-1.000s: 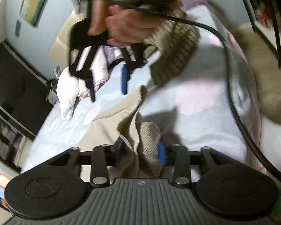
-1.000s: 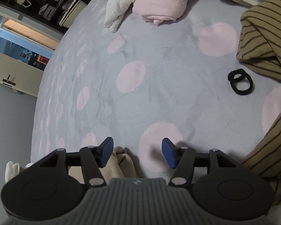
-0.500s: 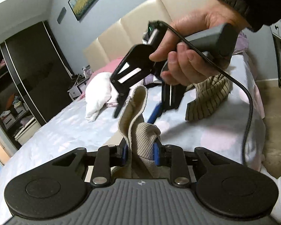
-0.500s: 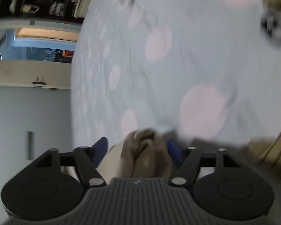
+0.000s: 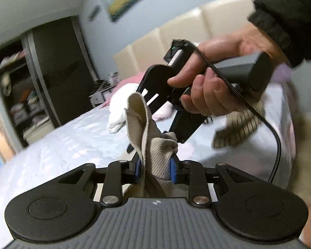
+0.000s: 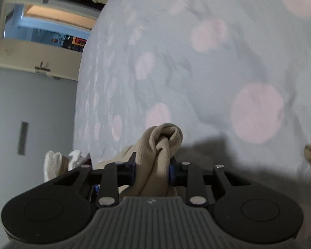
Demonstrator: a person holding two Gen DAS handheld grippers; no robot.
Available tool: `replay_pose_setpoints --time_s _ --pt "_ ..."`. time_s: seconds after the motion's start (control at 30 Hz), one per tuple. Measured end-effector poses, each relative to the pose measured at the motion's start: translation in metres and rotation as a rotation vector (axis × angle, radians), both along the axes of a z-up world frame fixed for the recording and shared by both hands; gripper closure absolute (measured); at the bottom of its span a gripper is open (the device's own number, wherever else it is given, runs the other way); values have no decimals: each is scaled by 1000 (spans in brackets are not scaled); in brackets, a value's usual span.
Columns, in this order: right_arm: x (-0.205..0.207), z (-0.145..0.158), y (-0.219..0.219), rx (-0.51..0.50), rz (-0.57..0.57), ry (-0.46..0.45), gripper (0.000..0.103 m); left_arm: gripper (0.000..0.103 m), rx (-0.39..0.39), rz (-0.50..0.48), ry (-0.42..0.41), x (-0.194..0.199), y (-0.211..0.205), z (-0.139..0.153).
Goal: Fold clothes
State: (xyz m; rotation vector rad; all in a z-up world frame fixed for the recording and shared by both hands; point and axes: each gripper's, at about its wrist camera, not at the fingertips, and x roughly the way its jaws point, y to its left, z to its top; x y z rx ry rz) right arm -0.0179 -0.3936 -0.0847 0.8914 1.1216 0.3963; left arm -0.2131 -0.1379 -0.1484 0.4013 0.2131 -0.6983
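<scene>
A beige ribbed garment (image 5: 158, 151) is bunched between the blue pads of my left gripper (image 5: 154, 169), which is shut on it; one flap stands up above the jaws. In the right wrist view my right gripper (image 6: 152, 171) is shut on another bunch of the same beige garment (image 6: 160, 143). The left wrist view shows the right gripper's black body (image 5: 161, 95) just beyond the cloth, held by a person's hand (image 5: 213, 83) in a black sleeve. Both grippers hold the garment lifted above the bed (image 6: 197, 72).
A grey bedspread with pink dots covers the bed (image 5: 58, 145). A striped brown garment (image 5: 238, 126) lies at the right, white and pink folded clothes (image 5: 122, 103) near the cream headboard. A dark wardrobe (image 5: 58, 70) stands left. A black cable (image 5: 277, 145) hangs from the right gripper.
My right gripper went from open over the bedspread to shut on the beige garment. Both grippers lifted the cloth off the bed; the left view tilted up toward the headboard.
</scene>
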Motion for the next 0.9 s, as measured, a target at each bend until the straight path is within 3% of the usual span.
replay_pose_setpoints --time_s 0.27,0.43,0.63,0.7,0.8,0.87,0.9 --pt "16 85 82 -189 81 -115 72 78 -458 206 145 18 85 34" --pt "34 77 171 -291 184 -116 72 78 -676 348 285 29 154 29" --pt "49 45 269 -402 297 -114 72 77 -951 592 508 40 234 -9" --pt "54 28 293 -430 330 -112 72 75 -981 656 551 42 252 -17" --pt "59 7 317 -431 379 -121 61 74 -975 755 588 35 269 -24" --pt "58 11 315 -371 369 -149 47 74 -942 807 566 24 276 -22" --pt "58 14 313 -342 364 -164 47 74 -915 819 540 21 278 -18"
